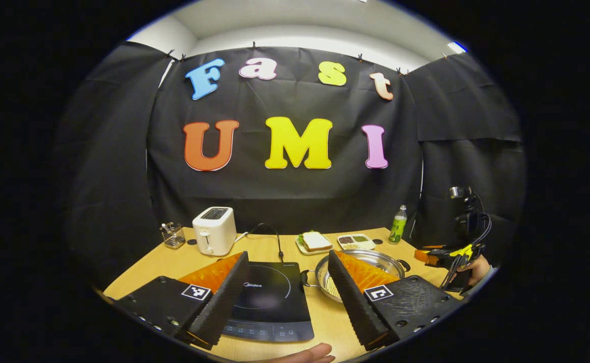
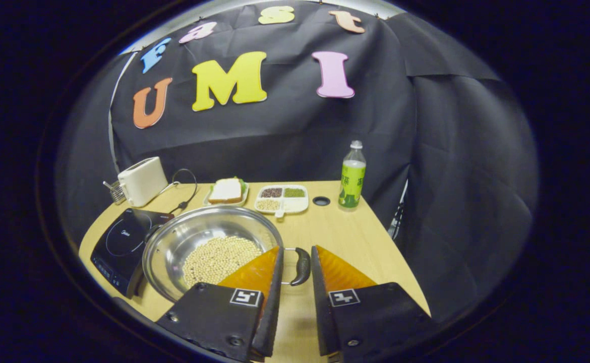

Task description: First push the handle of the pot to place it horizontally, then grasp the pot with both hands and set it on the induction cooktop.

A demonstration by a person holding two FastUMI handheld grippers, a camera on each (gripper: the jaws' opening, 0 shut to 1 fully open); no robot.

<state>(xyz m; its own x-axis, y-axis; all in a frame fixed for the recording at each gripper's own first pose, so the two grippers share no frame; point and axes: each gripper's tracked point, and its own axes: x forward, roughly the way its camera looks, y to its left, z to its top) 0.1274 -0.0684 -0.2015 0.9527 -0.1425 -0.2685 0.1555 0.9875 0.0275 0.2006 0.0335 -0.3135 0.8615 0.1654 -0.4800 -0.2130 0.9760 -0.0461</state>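
A steel pot (image 2: 194, 234) with pale beans in it stands on the wooden table, just right of the black induction cooktop (image 2: 123, 242). Its dark right handle (image 2: 301, 265) lies between the fingertips of my right gripper (image 2: 296, 249), whose jaws are narrowly apart with a gap left on the pot side. In the left gripper view my left gripper (image 1: 288, 253) is wide open above the cooktop (image 1: 267, 302). The pot (image 1: 375, 256) is partly hidden behind its right finger, and the pot's left handle (image 1: 305, 277) faces the cooktop. The right gripper (image 1: 449, 257) shows there too, held by a hand at the pot's far side.
At the back of the table stand a white toaster (image 1: 214, 229), a wire holder (image 1: 173, 235), a sandwich on a plate (image 2: 227, 191), a divided dish of grains (image 2: 281, 197) and a green bottle (image 2: 352, 176). The cooktop's cable (image 1: 275, 237) loops behind it. A hand (image 1: 305, 355) is at the near edge.
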